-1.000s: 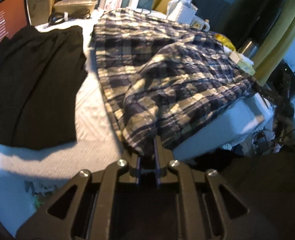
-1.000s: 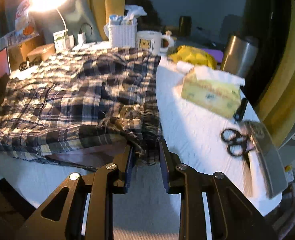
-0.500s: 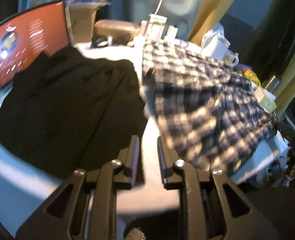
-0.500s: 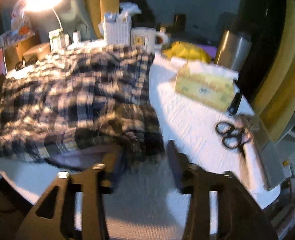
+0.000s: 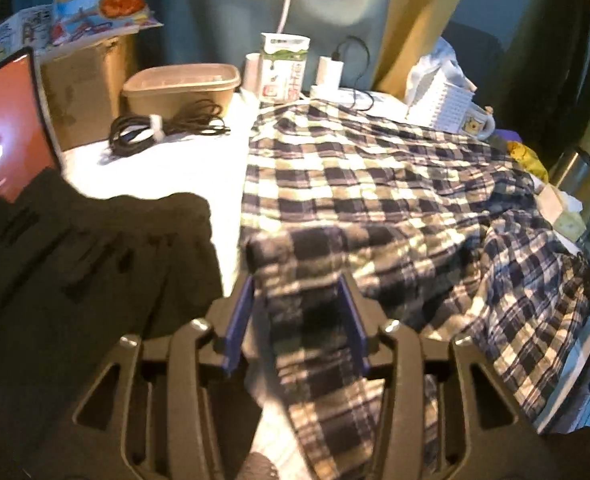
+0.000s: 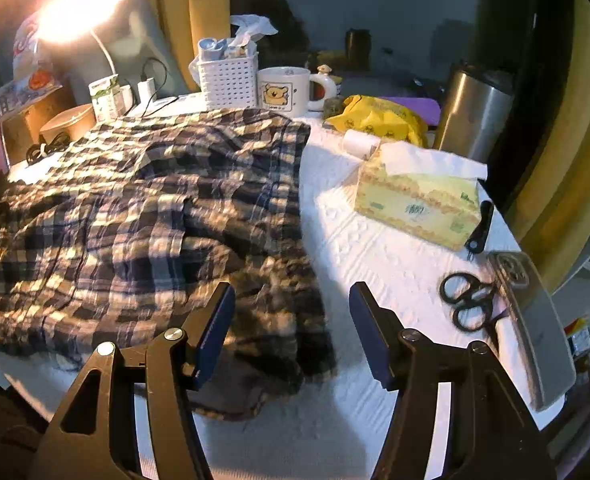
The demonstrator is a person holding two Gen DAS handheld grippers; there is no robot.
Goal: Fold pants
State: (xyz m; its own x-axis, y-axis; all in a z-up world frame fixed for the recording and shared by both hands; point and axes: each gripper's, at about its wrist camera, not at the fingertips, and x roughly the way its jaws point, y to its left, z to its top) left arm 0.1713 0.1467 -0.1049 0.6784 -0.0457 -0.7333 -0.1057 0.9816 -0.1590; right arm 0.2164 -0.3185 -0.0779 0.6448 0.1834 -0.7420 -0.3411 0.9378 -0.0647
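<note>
Plaid navy-and-cream pants [image 5: 375, 200] lie spread and rumpled over the white table; they also show in the right wrist view [image 6: 155, 216]. My left gripper [image 5: 299, 280] is open, its jaws on either side of a folded plaid edge at the pants' near left. My right gripper [image 6: 293, 292] is open and empty, just above the pants' crumpled near right corner [image 6: 287, 320]; the cloth lies loose on the table.
A black garment [image 5: 87, 256] lies left of the pants by a red screen [image 5: 3, 160]. A tissue box [image 6: 419, 204], scissors [image 6: 467, 300], a steel flask [image 6: 471, 112], a mug [image 6: 287, 90], a white basket [image 6: 227, 76], cables [image 5: 163, 124] and a tub [image 5: 183, 84] stand around.
Both grippers let go of the plaid cloth and opened. The left one swung left and forward over the table; the cloth's right corner dropped onto the table.
</note>
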